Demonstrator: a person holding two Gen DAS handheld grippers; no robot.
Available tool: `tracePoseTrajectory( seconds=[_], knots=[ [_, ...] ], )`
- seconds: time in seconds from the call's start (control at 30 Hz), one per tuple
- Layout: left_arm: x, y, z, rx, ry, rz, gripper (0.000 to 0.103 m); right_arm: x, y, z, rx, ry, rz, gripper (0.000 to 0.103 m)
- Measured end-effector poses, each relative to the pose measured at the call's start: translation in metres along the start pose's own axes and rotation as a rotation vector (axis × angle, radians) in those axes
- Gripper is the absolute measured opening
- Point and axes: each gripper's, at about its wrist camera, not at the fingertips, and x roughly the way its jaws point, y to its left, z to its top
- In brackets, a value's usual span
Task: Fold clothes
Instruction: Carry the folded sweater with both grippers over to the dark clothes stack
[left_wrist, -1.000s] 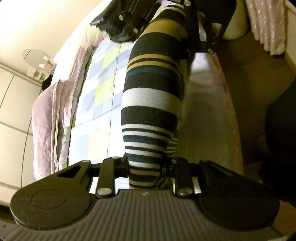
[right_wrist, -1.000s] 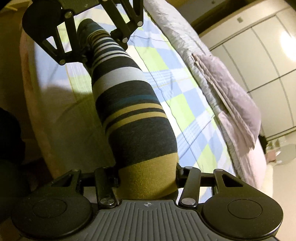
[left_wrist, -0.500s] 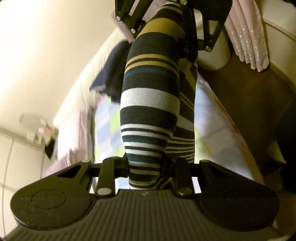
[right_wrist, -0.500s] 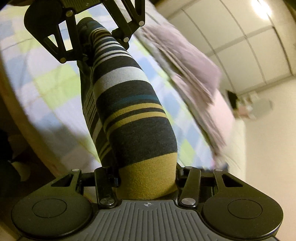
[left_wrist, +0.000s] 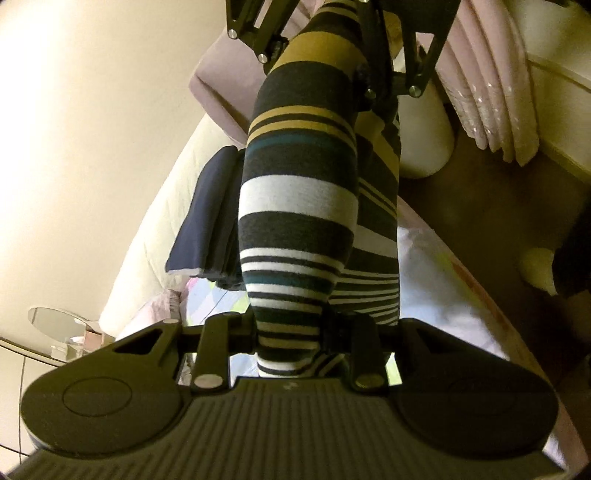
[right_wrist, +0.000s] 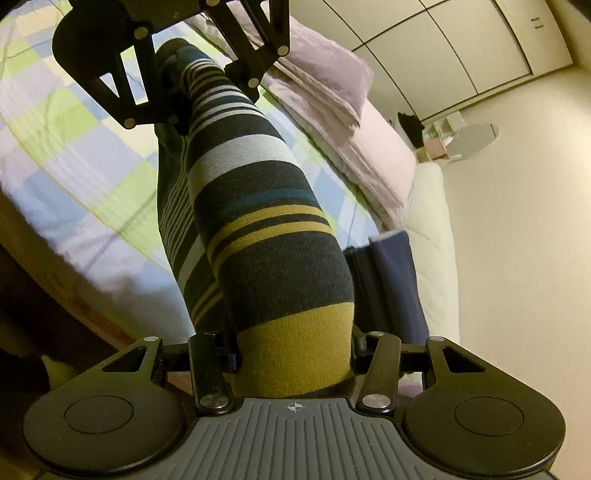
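Your left gripper (left_wrist: 290, 341) was clamped on the narrow-striped end of the striped garment (left_wrist: 299, 206), its jaws drawn in against the bunched cloth. From there the garment ran taut, raised above the bed, to your right gripper (right_wrist: 293, 363), whose jaws were likewise pressed in on the broad mustard band at the opposite end; a second layer of the garment hung down beneath the stretched span. In the left wrist view, a folded navy cloth (left_wrist: 207, 221) lay to the left of the garment on the bed, near the cream headboard (left_wrist: 147, 229), and a white cylindrical bin (left_wrist: 424, 136) stood on the floor to the right. In the right wrist view, the checked bedsheet (right_wrist: 74, 155) lay to the left below the garment, a folded pink blanket (right_wrist: 332, 96) rested beyond it, and white wardrobe doors (right_wrist: 461, 48) filled the far right.
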Motion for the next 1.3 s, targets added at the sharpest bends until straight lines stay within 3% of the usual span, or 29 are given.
tracePoseTrajectory(
  seconds=[0.2, 0.4, 0.57, 0.77, 1.03, 1.3],
  knots=[
    [0.034, 0.024, 0.036, -0.024, 0.041, 0.016, 0.025, 0.046, -0.051, -0.041, -0.022, -0.031, 0.035, 0.048],
    [0.06, 0.07, 0.041, -0.006, 0.058, 0.072, 0.026, 0.083, -0.105, -0.04, -0.037, -0.09, 0.024, 0.048],
    [0.083, 0.12, 0.027, 0.035, 0.025, 0.153, 0.026, 0.107, -0.151, -0.027, -0.024, -0.108, -0.04, 0.048],
    [0.12, 0.192, 0.037, 0.095, -0.029, 0.234, 0.026, 0.132, -0.222, -0.027, 0.0, -0.113, -0.152, 0.048],
    [0.2, 0.28, 0.057, 0.117, -0.029, 0.312, 0.026, 0.192, -0.323, -0.041, -0.02, -0.149, -0.245, 0.048],
    [0.319, 0.338, 0.08, 0.096, 0.096, 0.327, 0.026, 0.304, -0.427, -0.076, -0.086, -0.239, -0.207, 0.048]
  ],
)
